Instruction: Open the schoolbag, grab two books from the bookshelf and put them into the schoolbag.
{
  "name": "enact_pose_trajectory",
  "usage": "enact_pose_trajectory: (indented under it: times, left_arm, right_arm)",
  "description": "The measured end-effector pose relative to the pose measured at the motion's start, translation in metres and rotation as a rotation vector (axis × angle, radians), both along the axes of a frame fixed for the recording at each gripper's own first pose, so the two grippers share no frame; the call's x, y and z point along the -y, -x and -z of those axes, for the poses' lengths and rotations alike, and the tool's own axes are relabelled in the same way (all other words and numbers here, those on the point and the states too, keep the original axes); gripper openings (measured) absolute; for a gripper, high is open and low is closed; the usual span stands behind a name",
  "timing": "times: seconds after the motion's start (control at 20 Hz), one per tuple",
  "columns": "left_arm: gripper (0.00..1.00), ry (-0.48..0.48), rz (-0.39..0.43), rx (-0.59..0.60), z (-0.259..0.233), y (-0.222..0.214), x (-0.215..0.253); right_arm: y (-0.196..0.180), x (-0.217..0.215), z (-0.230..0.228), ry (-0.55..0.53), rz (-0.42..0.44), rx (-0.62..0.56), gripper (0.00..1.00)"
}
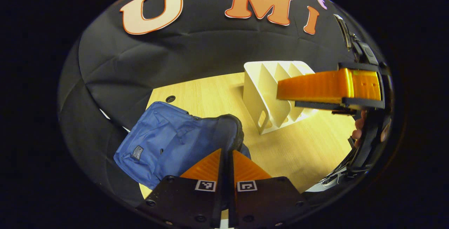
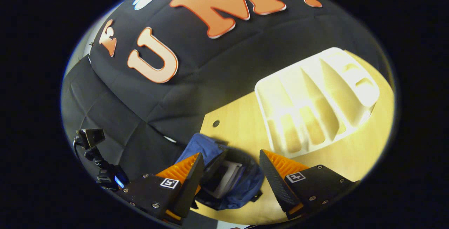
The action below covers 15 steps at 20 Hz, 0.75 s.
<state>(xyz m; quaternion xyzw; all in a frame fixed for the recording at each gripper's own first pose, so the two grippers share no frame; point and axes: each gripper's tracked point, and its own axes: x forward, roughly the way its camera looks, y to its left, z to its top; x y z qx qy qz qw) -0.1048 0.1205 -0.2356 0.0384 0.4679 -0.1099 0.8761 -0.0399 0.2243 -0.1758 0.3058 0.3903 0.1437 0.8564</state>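
Here the right claw (image 2: 231, 176), fingers apart, hangs directly above the open schoolbag (image 2: 228, 183) with books inside, while the left claw (image 1: 226, 164), fingers together, sits at the bag's zipper edge.

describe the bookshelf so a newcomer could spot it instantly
Start at the light wooden table in front of the black cloth wall. The blue schoolbag lies near one edge; beside it, farther along the tabletop, stands the bookshelf. It is a white plastic rack with slanted upright dividers forming slots, the one rigid, pale thing there, and its slots look empty.
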Motion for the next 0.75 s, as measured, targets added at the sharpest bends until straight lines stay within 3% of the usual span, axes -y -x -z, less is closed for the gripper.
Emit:
enact_pose_trajectory:
  times: [0.05,0.2,0.35,0.4,0.45,0.75]
  left_arm:
    - [0.16,0.0,0.0,0.005,0.001,0.002,0.005]
    - [0.27,0.027,-0.003,0.008,0.001,0.007,0.021]
    - [0.7,0.058,0.019,0.074,-0.015,0.002,0.042]
    - [0.74,0.065,0.033,0.09,-0.019,0.0,0.05]
    - [0.87,0.069,0.03,0.11,-0.022,-0.005,0.056]
    - [0.96,0.133,-0.006,0.362,-0.095,-0.052,0.091]
  right_arm:
    - [-0.002,0.012,0.0,0.039,0.012,0.021,0.94]
    - [0.0,0.062,-0.006,0.112,0.074,0.061,0.96]
    - [-0.009,0.108,-0.022,0.176,0.141,0.116,0.96]
    - [-0.009,0.12,-0.03,0.195,0.16,0.142,0.96]
    - [-0.011,0.13,-0.036,0.193,0.171,0.165,0.97]
    - [-0.012,0.195,-0.072,0.28,0.259,0.265,0.96]
